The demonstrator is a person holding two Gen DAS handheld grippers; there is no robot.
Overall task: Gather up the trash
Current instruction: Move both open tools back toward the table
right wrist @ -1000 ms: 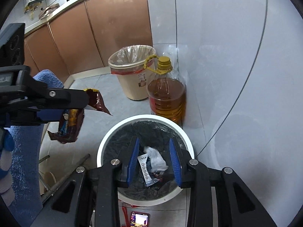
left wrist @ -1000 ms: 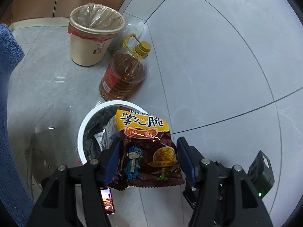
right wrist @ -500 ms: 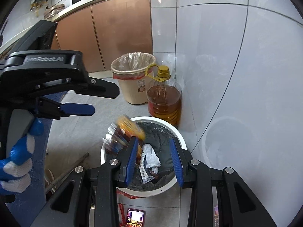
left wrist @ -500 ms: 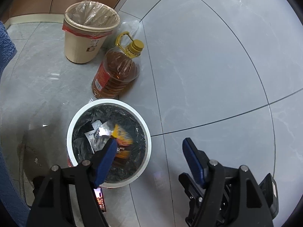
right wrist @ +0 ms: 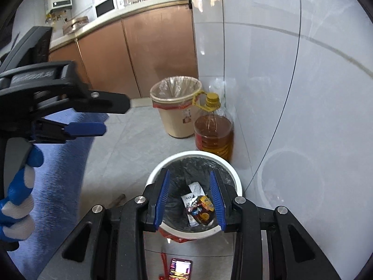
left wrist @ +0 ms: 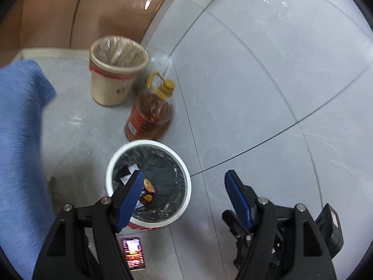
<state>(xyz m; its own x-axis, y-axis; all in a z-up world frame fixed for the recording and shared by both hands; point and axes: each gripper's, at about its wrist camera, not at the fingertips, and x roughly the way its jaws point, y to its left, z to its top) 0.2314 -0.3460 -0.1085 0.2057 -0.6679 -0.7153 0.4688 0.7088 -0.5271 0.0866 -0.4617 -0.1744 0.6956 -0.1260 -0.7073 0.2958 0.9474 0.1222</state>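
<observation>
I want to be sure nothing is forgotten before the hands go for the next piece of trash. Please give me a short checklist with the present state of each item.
1. Snack packet lies inside the white bin: ok.
2. Left gripper open and empty: ok.
3. Right gripper open and empty: ok.
4. White bin upright, black liner in place: ok.
5. Oil bottle and beige bin upright behind the white bin: ok.
6. Phone on the floor in front of the white bin, safe from a step: cannot tell.
</observation>
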